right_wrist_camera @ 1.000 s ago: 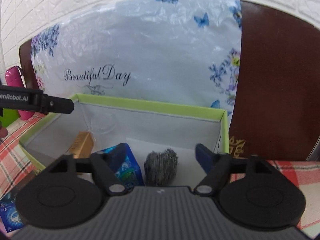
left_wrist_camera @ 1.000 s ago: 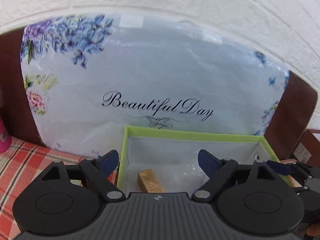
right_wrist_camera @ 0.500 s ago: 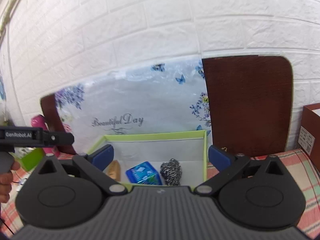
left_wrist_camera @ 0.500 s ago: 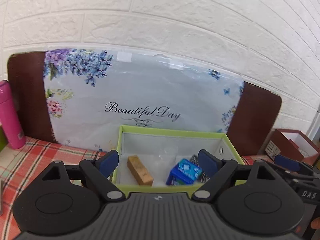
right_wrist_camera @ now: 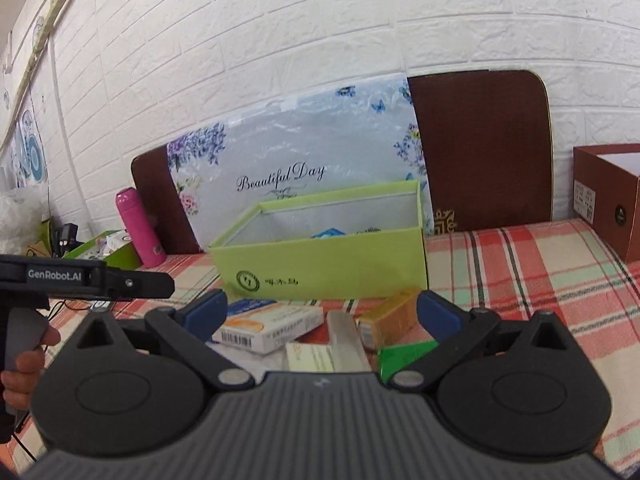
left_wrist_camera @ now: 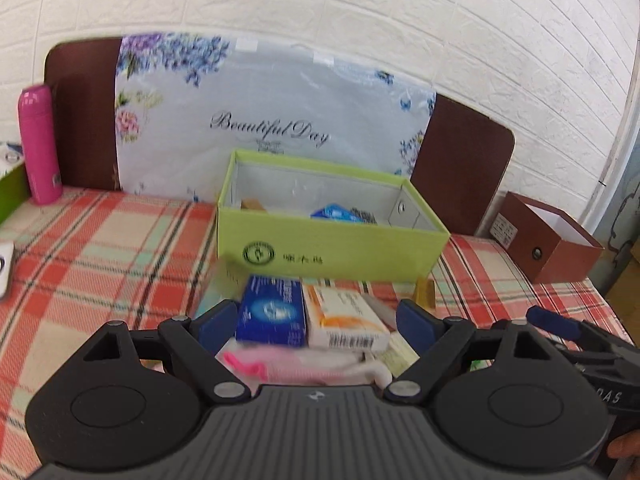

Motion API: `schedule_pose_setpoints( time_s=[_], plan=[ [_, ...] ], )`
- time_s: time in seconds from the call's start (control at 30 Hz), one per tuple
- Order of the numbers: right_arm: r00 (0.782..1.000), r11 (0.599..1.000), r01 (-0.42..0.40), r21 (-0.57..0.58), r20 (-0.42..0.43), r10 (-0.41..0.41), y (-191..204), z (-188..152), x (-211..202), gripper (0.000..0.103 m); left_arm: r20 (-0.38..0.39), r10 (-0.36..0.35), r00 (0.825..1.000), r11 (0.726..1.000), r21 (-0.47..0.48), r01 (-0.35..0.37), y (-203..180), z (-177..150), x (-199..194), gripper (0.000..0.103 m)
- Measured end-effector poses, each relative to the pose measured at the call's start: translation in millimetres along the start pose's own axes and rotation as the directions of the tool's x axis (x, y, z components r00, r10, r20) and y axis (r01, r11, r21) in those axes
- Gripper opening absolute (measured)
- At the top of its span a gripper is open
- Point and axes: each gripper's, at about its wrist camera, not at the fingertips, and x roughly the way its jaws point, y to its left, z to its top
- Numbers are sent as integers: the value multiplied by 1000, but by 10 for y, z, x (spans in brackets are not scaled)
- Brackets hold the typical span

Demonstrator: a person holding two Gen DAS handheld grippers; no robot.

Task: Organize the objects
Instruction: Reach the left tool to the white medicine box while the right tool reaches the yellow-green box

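"Beautiful Day" reads in black script across the pale floral plastic-wrapped board (left_wrist_camera: 276, 120) leaning at the table's far edge. In the right wrist view, white letters spell "GenRobot.AI" on the black left tool (right_wrist_camera: 54, 275). In the left wrist view, "DAS" shows on the black right tool (left_wrist_camera: 610, 396), partly cut off. The lime-green cardboard box (right_wrist_camera: 320, 268) carries a round emblem and characters too small to read.

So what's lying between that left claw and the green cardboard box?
In the left wrist view, a dark blue carton and a white-and-orange carton, side by side.
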Motion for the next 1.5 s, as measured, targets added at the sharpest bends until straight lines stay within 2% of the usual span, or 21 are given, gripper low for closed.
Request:
schedule_pose_setpoints(
  time_s=[0.17,0.37,0.7,0.77,0.8,0.83,0.87,1.0,1.13,1.3,1.4,1.5],
  plan=[
    [998,1000,12,19,-63,-10,-18,-284,4,103,-37,-15,999,1000,-19,14,-2,-179,6,90],
    [990,997,29,67,-141,-19,-137,-550,112,103,-56,-34,998,999,15,35,-88,-322,0,90],
    [986,996,-4,89,-166,19,-182,-615,280,103,-56,-55,997,995,83,60,-308,-280,104,90],
    [984,996,-6,89,-176,22,-171,-630,315,100,-59,-44,997,995,86,49,-344,-241,188,90],
    [981,996,-6,89,-192,23,-166,-637,332,91,-60,-40,997,995,89,45,-362,-220,226,90],
    [978,996,-1,85,-209,18,-159,-645,341,75,-58,-35,998,995,94,41,-389,-187,273,90],
    [975,997,0,81,-220,18,-152,-655,337,68,-54,-33,998,994,102,38,-414,-155,317,90],
    [976,999,14,46,-216,-4,-93,-681,207,69,-52,-3,999,988,153,11,-514,-67,554,90],
    [979,1000,27,14,-201,-24,-46,-706,41,69,-68,63,996,979,198,-48,-542,-8,754,90],
    [979,999,50,0,-199,-49,-28,-745,-98,69,-18,-5,1000,993,115,7,-414,191,577,90],
    [978,998,58,6,-202,-56,-27,-771,-112,69,-47,-27,999,992,119,32,-459,228,606,90],
    [977,998,60,28,-208,-53,-41,-798,-118,69,-125,12,992,980,199,14,-567,81,812,90]
  ],
)
